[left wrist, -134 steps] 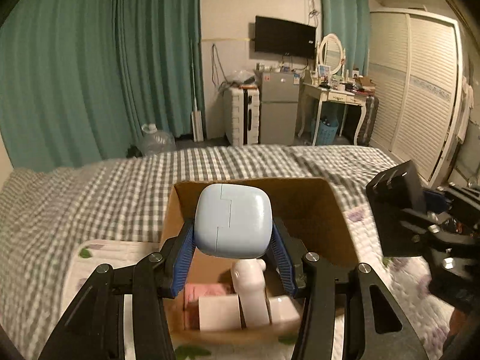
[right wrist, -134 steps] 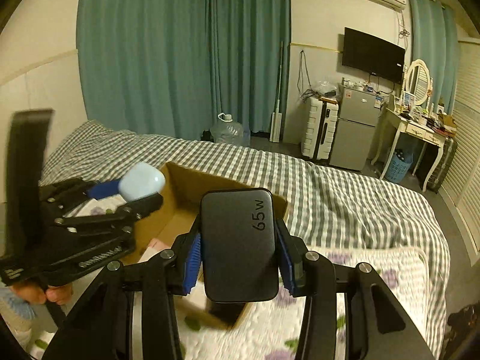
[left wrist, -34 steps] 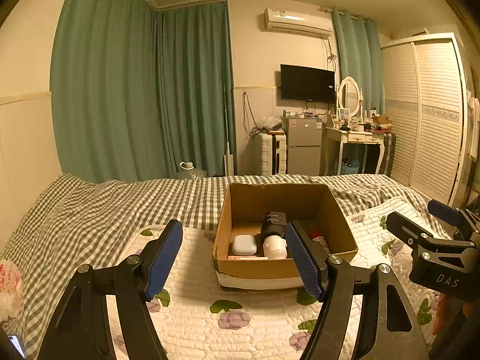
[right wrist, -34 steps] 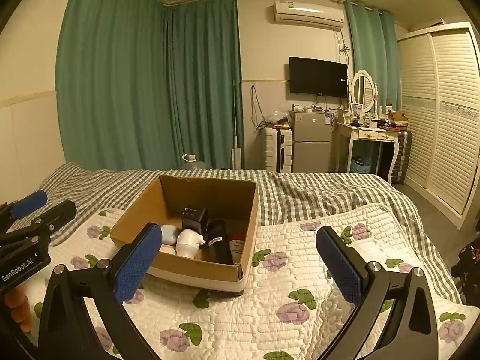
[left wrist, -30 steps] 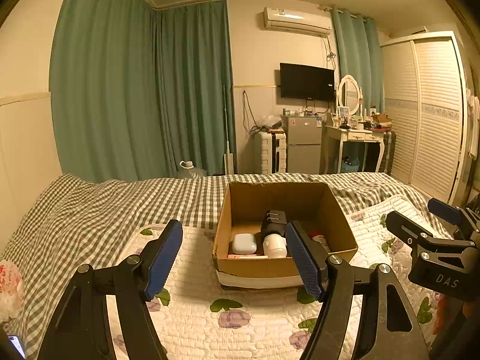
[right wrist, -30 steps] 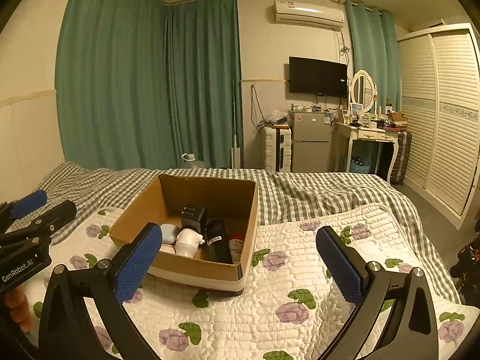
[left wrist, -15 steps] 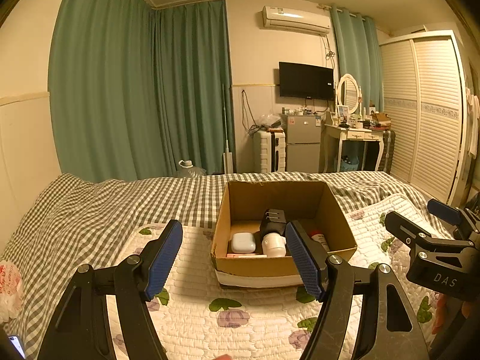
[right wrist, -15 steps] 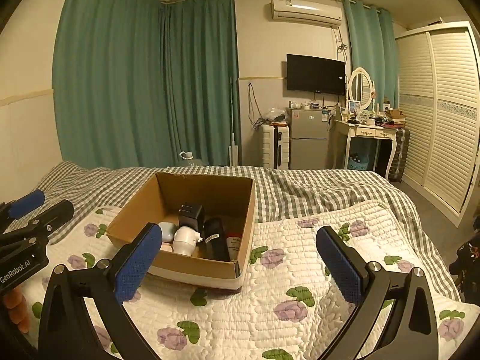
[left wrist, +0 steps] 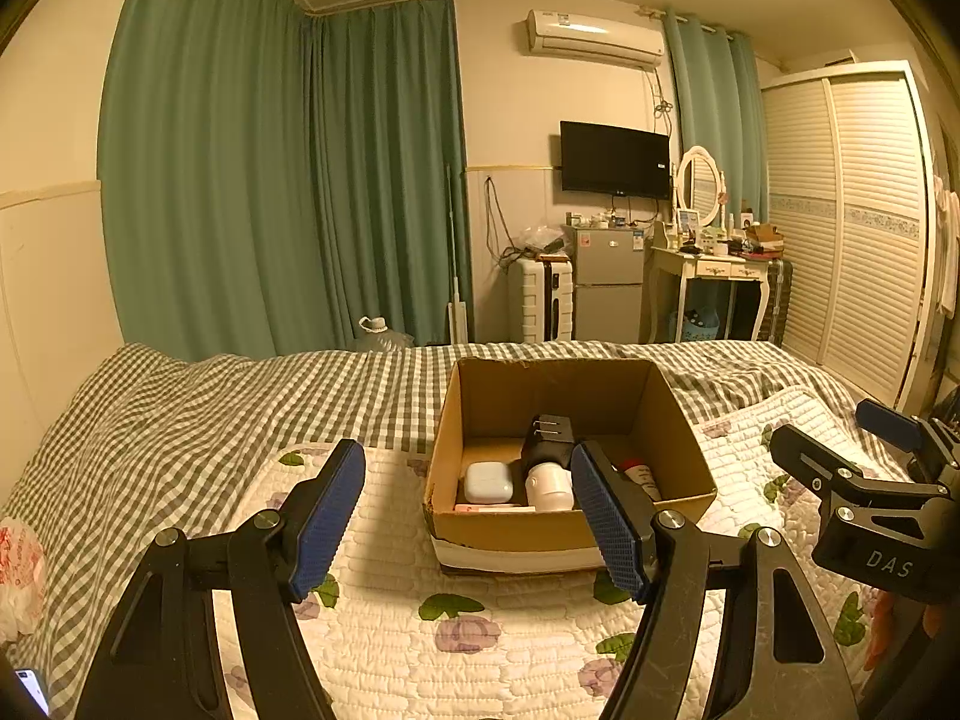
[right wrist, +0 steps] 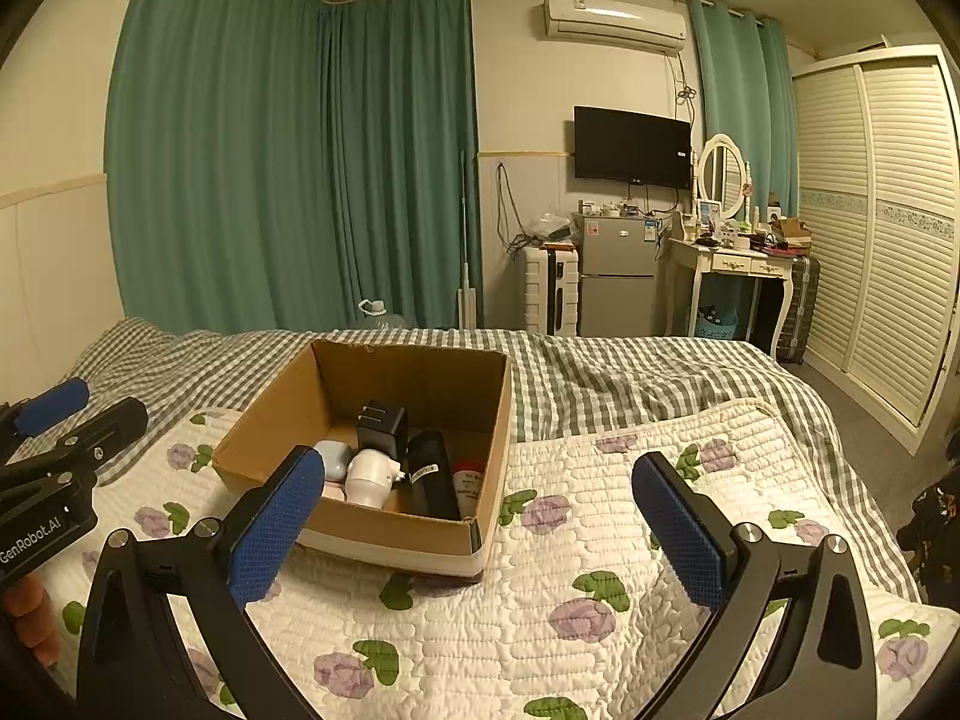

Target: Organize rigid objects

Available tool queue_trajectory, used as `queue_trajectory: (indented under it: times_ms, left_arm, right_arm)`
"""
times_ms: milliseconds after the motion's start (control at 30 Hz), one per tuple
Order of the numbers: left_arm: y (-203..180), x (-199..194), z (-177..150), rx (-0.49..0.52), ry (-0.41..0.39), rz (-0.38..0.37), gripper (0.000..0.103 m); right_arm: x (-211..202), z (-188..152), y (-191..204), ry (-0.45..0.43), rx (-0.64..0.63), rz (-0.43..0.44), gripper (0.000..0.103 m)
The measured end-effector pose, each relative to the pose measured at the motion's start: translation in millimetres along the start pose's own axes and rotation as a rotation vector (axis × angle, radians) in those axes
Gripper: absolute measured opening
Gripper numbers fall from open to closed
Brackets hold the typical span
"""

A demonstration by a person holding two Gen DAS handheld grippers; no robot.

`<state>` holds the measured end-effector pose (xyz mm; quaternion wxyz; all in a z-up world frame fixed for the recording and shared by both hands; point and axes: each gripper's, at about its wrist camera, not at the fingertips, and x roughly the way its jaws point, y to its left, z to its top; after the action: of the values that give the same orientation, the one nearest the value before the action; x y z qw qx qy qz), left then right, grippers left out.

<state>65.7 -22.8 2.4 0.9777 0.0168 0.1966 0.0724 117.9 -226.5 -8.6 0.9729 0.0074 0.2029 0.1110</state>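
1. Cardboard box [left wrist: 684,450] sits on the floral quilt [left wrist: 480,630], ahead of both grippers and apart from them; from the left wrist view it lies slightly right of centre, from the right wrist view left of centre. Neither gripper looks clearly nearer.
2. Left gripper [left wrist: 468,516] and right gripper [right wrist: 480,528] each have fingers spread wide, holding nothing.
3. Inside, the black charger [right wrist: 381,426] stands upright near the middle, the pale blue case [left wrist: 488,482] beside it toward the left wall.
4. Earlier each gripper clamped one of these over the box; now both items rest inside and the grippers have pulled back.
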Motion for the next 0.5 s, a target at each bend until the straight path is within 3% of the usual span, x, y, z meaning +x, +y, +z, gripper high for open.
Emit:
queue_trajectory:
  times_ms: [500]
  left_arm:
    - [0.3,0.0,0.3,0.0,0.001,-0.001,0.074]
  right_arm:
    - [0.7,-2.1,-0.2,0.006,0.002,0.0,0.103]
